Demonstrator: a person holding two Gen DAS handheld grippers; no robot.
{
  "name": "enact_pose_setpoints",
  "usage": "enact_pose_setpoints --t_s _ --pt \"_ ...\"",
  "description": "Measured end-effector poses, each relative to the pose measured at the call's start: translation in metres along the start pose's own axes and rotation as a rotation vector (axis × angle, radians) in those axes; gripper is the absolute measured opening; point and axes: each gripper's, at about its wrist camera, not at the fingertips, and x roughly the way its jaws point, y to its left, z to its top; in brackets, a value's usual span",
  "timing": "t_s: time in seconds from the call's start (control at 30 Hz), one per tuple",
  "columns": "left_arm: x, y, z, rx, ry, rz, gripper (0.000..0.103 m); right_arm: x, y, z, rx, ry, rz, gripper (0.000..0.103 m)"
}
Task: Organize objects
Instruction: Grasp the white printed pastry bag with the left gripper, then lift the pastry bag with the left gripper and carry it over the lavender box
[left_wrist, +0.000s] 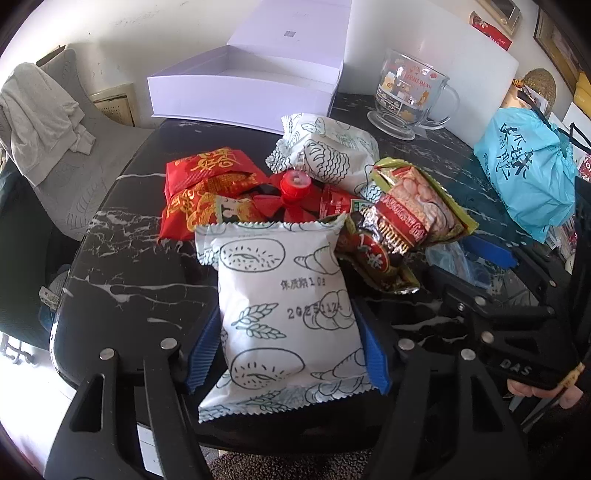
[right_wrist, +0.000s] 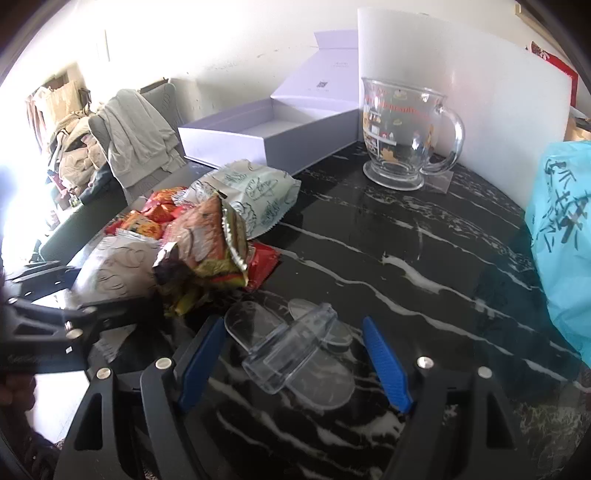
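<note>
— While the black marble table (left_wrist: 122, 258) fills both views, where's the open white box (left_wrist: 243, 88)?
— At its far edge, with the snack pile in front.
— The left gripper (left_wrist: 288, 347)?
— Its blue pads press both sides of a white bread packet (left_wrist: 284, 314).
— The right gripper (right_wrist: 295, 354)?
— Jaws apart around a clear plastic piece (right_wrist: 291, 350), touching neither side.

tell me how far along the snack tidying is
Nothing looks put away: the white box is empty. In hand: the left gripper has a white bread packet between its pads. The right gripper straddles a clear plastic piece, ungripped. The snack pile remains.
</note>
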Motion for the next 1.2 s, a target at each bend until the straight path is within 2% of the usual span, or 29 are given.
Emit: enact_pose_setpoints --t_s 0.1,0.13,0.17,0.2,0.4,0.67,0.87,1.2 --pt "-0.001 0.002 -0.003 -0.006 0.005 0.002 0.064 0.005 0.000 0.001 -0.007 0.002 -0.009 0.078" --pt "-0.002 0.001 -0.003 -0.005 0.006 0.004 0.063 0.006 0.001 0.000 -0.015 0.006 -0.013 0.074" --pt "-0.003 0.001 -0.004 -0.006 0.007 0.006 0.062 0.005 0.003 -0.001 -0.026 0.000 -0.021 0.064" --pt "-0.003 0.002 -0.004 -0.009 0.008 0.007 0.061 0.004 0.004 -0.002 -0.042 -0.004 -0.044 0.061" --pt "-0.005 -0.003 -0.006 -0.010 0.006 0.023 0.057 -0.001 0.003 -0.009 -0.050 -0.007 -0.044 0.061" --pt "-0.013 -0.004 -0.009 -0.033 0.017 -0.010 0.056 -0.017 0.002 -0.012 -0.042 -0.022 -0.055 0.061" --pt "-0.032 -0.012 -0.009 -0.010 -0.029 -0.012 0.055 -0.039 0.004 -0.013 -0.046 -0.057 -0.071 0.061" --pt "-0.068 -0.039 0.003 0.087 -0.131 -0.032 0.055 -0.078 -0.001 -0.009 -0.034 -0.133 -0.114 0.061"
